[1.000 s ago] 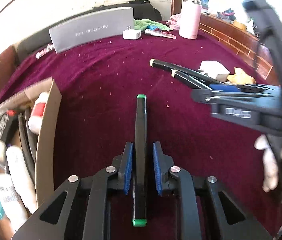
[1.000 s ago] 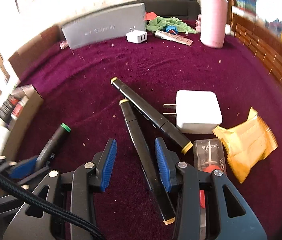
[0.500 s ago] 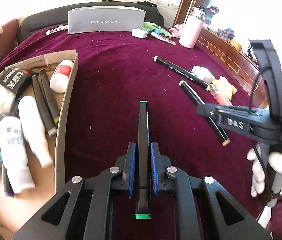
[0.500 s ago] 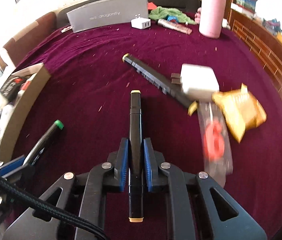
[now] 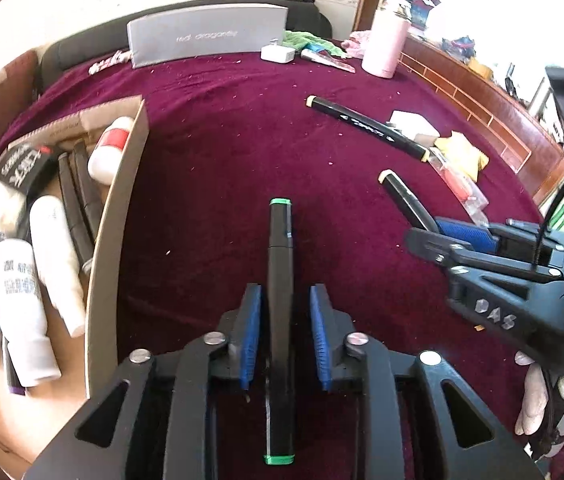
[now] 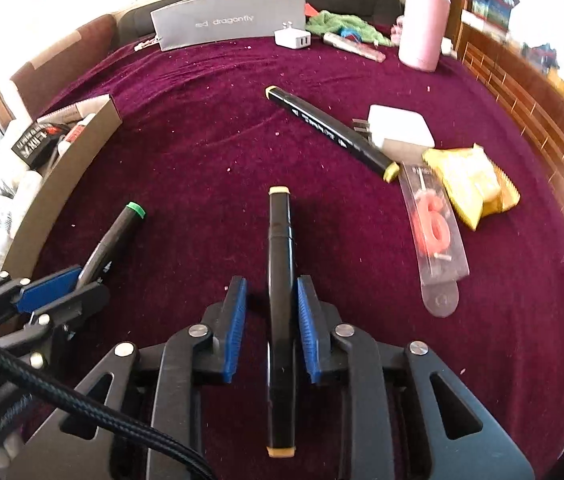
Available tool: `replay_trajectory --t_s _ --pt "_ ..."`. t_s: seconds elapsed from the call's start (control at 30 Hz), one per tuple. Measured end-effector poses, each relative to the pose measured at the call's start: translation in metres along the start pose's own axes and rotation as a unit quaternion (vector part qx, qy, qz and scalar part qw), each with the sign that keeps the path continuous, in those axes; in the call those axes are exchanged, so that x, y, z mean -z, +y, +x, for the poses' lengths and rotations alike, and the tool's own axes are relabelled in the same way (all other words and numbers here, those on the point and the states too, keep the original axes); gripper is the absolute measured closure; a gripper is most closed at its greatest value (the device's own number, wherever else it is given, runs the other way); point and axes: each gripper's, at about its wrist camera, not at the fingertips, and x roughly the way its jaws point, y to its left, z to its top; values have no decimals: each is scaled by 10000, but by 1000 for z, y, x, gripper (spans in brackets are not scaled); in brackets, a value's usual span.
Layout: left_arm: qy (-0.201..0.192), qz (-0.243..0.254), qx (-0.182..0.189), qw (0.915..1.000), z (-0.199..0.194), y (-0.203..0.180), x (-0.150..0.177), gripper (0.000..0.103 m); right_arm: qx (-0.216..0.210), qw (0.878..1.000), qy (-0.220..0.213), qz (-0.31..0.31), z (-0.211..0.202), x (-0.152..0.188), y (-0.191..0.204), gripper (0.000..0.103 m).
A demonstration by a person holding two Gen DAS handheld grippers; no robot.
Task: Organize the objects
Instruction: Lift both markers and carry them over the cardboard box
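Maroon cloth (image 5: 222, 152) lies bare beside the cardboard box (image 5: 116, 216) (wall upright).

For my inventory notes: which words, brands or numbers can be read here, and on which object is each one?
"red dragonfly": grey box at the far edge.
"DAS": body of the right tongs.
"6": pink candle in a clear packet.
Print on the black markers, the white bottles and the black packet: too blurred to read.

A black green-capped marker (image 5: 280, 280) and a black yellow-capped marker (image 6: 280, 280) are each seen between blue pads. A third marker (image 6: 328, 130) lies on the maroon cloth (image 6: 202, 140).
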Motion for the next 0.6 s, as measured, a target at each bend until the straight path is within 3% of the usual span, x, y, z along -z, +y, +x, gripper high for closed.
replay_trajectory --t_s 0.07,0.13,0.33,0.6 --pt "-7 114 -18 9999 -1 -3 1 80 172 9997 -88 -171 0 1 7 85" --pt "-17 34 128 9999 -4 2 3 91 112 9997 -108 -186 -1 3 10 91" --pt "-197 -355 558 9976 -22 23 12 91 -326 9993 -189 47 -13 10 8 91" --pt "-656 -664 819 9923 -63 50 20 91 -954 9944 -297 337 -32 7 13 91"
